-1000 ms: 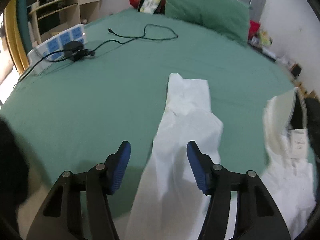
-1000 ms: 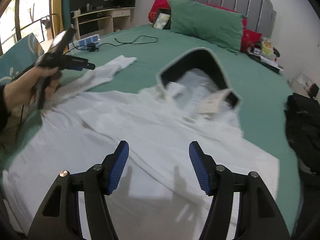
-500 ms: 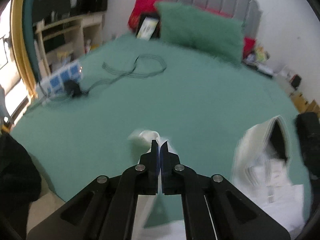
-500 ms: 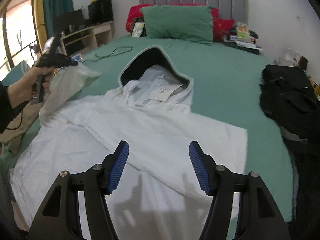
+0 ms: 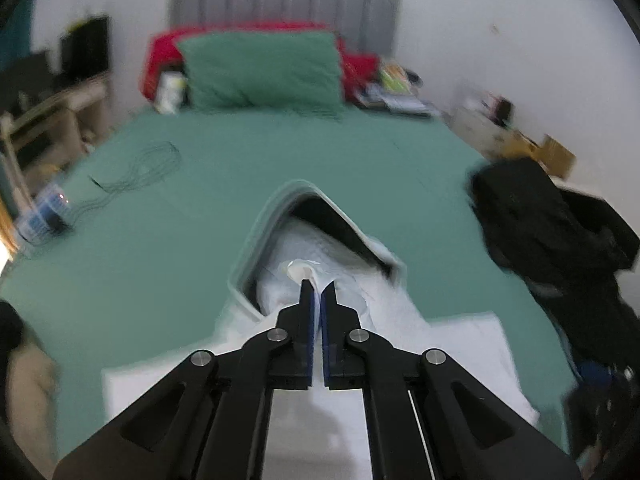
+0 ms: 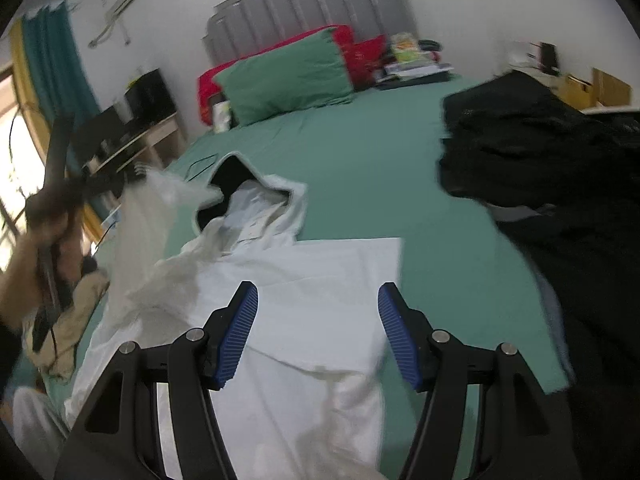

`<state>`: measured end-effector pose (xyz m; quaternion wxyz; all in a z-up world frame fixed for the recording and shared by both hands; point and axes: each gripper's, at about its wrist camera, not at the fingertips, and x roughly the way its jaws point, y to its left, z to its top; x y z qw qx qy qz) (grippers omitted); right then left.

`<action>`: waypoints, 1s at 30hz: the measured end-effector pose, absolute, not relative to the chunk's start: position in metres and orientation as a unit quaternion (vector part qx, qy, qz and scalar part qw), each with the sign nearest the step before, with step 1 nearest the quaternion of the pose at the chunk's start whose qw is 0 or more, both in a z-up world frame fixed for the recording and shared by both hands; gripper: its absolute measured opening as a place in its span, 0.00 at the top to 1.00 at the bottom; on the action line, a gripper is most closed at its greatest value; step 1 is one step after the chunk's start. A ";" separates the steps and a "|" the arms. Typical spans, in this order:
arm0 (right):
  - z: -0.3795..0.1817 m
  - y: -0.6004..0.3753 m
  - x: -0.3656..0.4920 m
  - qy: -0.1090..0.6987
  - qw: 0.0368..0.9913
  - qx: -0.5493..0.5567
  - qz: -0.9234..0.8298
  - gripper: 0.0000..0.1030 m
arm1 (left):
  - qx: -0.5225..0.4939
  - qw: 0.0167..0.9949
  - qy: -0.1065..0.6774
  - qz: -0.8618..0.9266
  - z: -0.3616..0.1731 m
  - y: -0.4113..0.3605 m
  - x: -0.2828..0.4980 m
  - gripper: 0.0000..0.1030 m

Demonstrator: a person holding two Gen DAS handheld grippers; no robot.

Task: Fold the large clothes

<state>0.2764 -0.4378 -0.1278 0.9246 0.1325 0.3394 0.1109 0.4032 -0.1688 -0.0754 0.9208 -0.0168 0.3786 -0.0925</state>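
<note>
A white hooded garment [image 6: 312, 280] lies spread on the green bed [image 6: 360, 160], its hood [image 6: 256, 192] with dark lining pointing toward the headboard. My left gripper [image 5: 319, 286] is shut on the garment's left sleeve [image 5: 300, 270] and holds it lifted above the body, over the chest and hood [image 5: 312, 216]. In the right wrist view the left gripper [image 6: 86, 184] shows at far left, blurred, with the raised sleeve [image 6: 148, 216] hanging from it. My right gripper [image 6: 318, 316] is open and empty above the garment's body.
A pile of black clothes [image 6: 552, 160] lies on the bed's right side and also shows in the left wrist view [image 5: 552, 232]. A green pillow [image 5: 260, 68] and a red one are at the headboard. A cable [image 5: 140, 168] and power strip [image 5: 44, 212] lie at the left.
My left gripper shut on the sleeve and has carried it up and rightward over the garment's body. My right gripper stayed open while drawing back and swinging right.
</note>
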 end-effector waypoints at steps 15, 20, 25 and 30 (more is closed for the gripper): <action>-0.145 -0.444 0.291 0.373 0.913 0.144 0.085 0.39 | -0.015 0.879 0.462 -0.117 -0.145 -0.084 0.328 0.49; -0.157 -0.375 0.310 0.389 0.910 0.087 0.116 0.39 | 0.034 0.897 0.438 -0.045 -0.148 -0.004 0.330 0.49; -0.164 -0.276 0.355 0.400 0.905 0.012 0.145 0.39 | -0.002 0.894 0.448 -0.011 -0.182 0.059 0.357 0.49; -0.197 -0.215 0.414 0.463 0.874 -0.027 0.147 0.40 | -0.001 0.873 0.488 -0.004 -0.228 0.075 0.386 0.49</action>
